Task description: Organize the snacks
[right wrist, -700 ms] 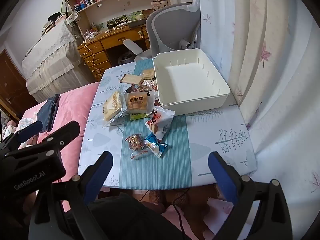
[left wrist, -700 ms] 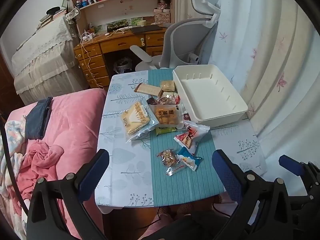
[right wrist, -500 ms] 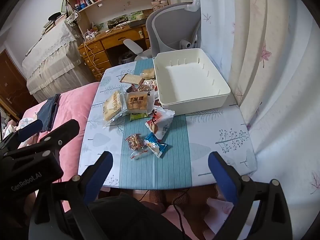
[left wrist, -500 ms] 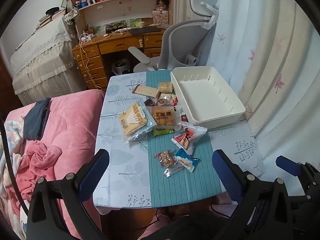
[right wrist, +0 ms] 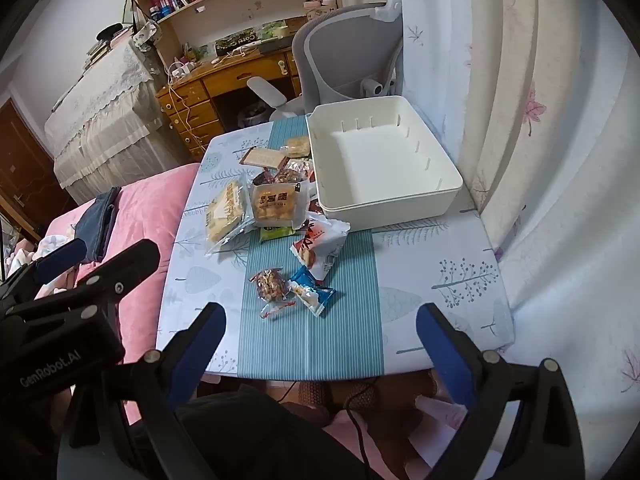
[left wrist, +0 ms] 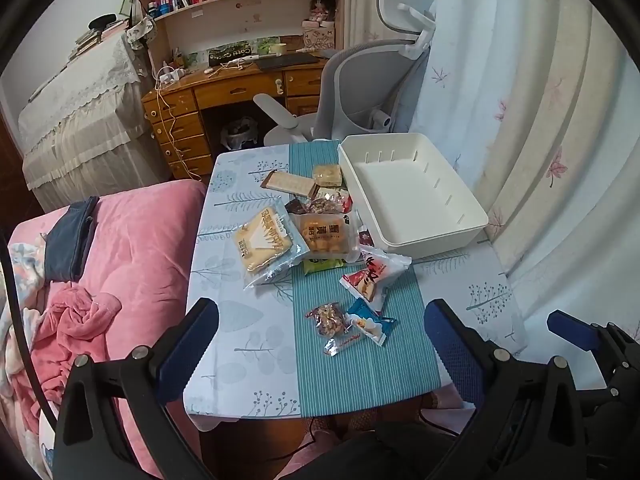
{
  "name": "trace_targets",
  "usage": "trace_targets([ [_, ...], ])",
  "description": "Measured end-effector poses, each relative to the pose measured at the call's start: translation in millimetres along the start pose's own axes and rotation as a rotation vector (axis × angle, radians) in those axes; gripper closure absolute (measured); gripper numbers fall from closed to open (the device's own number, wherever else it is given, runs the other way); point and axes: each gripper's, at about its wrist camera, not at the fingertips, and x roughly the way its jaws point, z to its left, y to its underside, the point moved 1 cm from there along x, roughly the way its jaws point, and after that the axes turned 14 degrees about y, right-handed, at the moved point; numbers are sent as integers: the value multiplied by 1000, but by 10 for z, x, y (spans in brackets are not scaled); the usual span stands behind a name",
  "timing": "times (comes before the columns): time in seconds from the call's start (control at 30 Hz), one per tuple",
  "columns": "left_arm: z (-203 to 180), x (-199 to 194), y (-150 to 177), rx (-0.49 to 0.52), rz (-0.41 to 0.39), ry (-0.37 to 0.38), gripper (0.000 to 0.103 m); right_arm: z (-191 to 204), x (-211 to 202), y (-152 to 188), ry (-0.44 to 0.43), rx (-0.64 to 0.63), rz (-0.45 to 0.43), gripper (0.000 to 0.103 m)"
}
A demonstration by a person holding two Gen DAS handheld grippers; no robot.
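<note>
Nearest the cameras, the left claw (left wrist: pixel 320 340) hangs above the near edge of the desk (left wrist: pixel 240 320) with its blue-padded jaws spread wide and nothing between them. The right claw (right wrist: pixel 320 340) is held the same way, wide apart and empty, just beside the left one.

On the teal striped runner (left wrist: pixel 360 368) down the middle of the desk, the closest snacks are a clear packet of nuts (left wrist: pixel 329 319) and a small blue packet (left wrist: pixel 372 325), touching each other. Just beyond them lies a red and white packet (left wrist: pixel 370 276). Farther along sit a large clear bag of biscuits (left wrist: pixel 264 240), partly off the runner to the left, and a clear pack of small cakes (left wrist: pixel 324 236) resting over a green packet (left wrist: pixel 322 265). Behind these is a cluster of small wrapped sweets (left wrist: pixel 324 202), then a flat brown-edged wafer pack (left wrist: pixel 290 182) and a small yellowish packet (left wrist: pixel 328 174).

The white bin (left wrist: pixel 460 236) stands on the far right part of the desk, beside the snacks, with nothing inside it. Beyond the desk is a grey office chair (left wrist: pixel 360 92).
</note>
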Motion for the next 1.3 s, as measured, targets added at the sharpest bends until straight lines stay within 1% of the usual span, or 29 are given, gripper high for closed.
trace_targets([
  [0.27, 37, -5, 7, -2, 2, 2, 1, 3, 24, -17, -1, 0, 2, 6],
  [0.4, 47, 18, 4, -11, 6, 19, 1, 4, 25, -21, -4, -2, 4, 6],
  [0.73, 67, -11, 3, -27, 20, -7, 1, 51, 69, -12, -22, -19, 10, 6],
  [0.9, 26, -35, 4, -35, 32, -24, 1, -19, 117, -16, -39, -25, 28, 6],
  [1.0, 2, -49, 14, -35, 38, -25, 1, -54, 178, 5, -58, -27, 59, 6],
  [1.17, -56, -42, 30, -78, 62, -37, 1, -129, 253, -13, -87, -45, 85, 6],
  [1.3, -39, 64, 86, -137, 111, -81, 1, -196, 342, -4, -121, -49, 118, 6],
])
